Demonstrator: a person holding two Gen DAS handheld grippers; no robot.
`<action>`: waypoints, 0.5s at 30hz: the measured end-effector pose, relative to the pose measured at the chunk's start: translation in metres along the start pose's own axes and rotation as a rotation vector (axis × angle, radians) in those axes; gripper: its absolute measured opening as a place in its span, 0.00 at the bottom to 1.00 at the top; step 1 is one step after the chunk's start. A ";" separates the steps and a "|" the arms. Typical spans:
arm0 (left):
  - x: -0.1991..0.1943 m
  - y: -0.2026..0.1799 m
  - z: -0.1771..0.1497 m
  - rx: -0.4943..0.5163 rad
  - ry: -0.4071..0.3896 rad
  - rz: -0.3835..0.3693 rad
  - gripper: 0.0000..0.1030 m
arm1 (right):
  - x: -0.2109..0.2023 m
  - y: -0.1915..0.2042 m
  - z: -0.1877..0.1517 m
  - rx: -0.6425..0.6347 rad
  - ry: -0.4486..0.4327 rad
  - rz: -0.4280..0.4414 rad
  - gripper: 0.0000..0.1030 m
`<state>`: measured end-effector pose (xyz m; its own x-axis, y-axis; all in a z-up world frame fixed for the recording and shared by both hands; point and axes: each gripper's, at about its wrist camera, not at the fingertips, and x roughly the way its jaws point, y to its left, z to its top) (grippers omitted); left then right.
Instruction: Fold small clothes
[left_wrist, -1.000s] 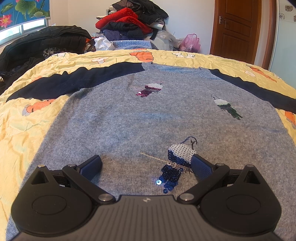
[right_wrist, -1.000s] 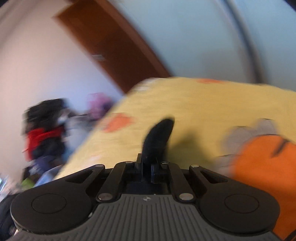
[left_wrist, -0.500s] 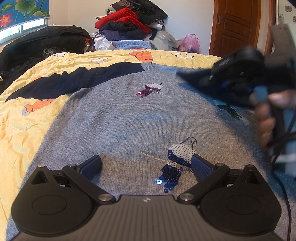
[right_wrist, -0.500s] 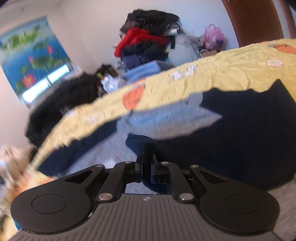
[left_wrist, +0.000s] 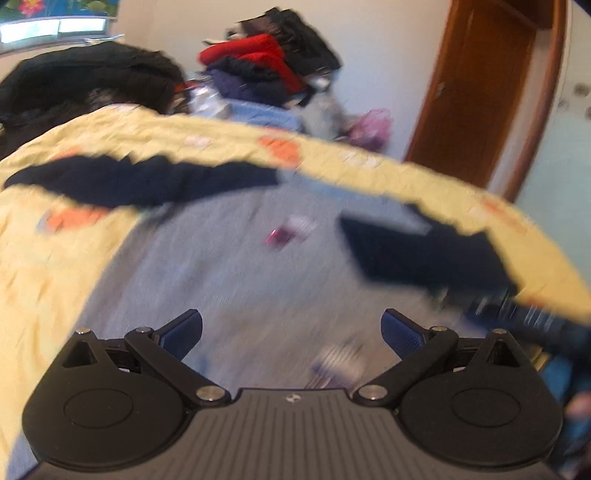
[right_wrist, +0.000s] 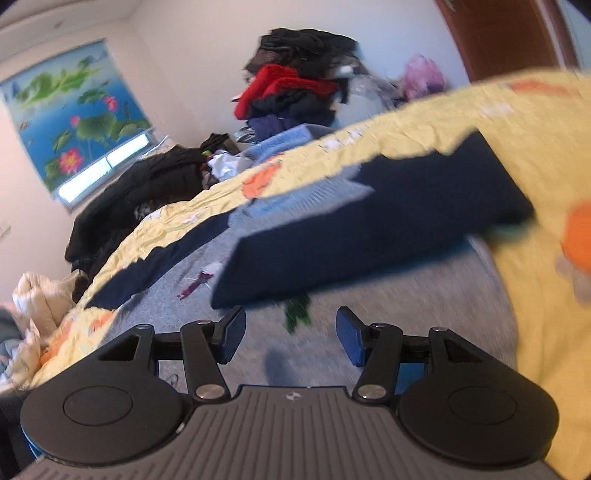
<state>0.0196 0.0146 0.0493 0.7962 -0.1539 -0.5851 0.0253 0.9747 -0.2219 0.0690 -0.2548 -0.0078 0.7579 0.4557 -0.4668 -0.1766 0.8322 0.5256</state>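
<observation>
Since the earlier frame my right tongs (right_wrist: 290, 338) swung across the bed (right_wrist: 524, 155) w/ the navy right sleeve (right_wrist: 369, 236), which now lies folded over the grey sweater (right_wrist: 388, 314); their jaws have just been opening, nothing between them. Left tongs (left_wrist: 291, 334) stand wide apart, empty, over the sweater's lower body. The other sleeve (left_wrist: 140, 181) runs long-axis out to the left, so my left hand's nearer, I reckon. Both views blurred; hem hidden behind the rigs.
</observation>
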 end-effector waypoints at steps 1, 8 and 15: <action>0.004 -0.001 0.013 -0.018 0.001 -0.049 1.00 | -0.004 -0.005 0.000 0.044 -0.015 0.025 0.58; 0.103 0.015 0.066 -0.332 0.199 -0.352 1.00 | -0.007 -0.024 -0.002 0.157 -0.046 0.072 0.59; 0.164 -0.003 0.062 -0.307 0.289 -0.371 0.93 | -0.010 -0.028 -0.003 0.206 -0.065 0.105 0.63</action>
<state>0.1878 -0.0038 0.0025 0.5686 -0.5575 -0.6049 0.0602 0.7616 -0.6453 0.0639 -0.2816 -0.0198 0.7821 0.5097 -0.3585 -0.1299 0.6960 0.7062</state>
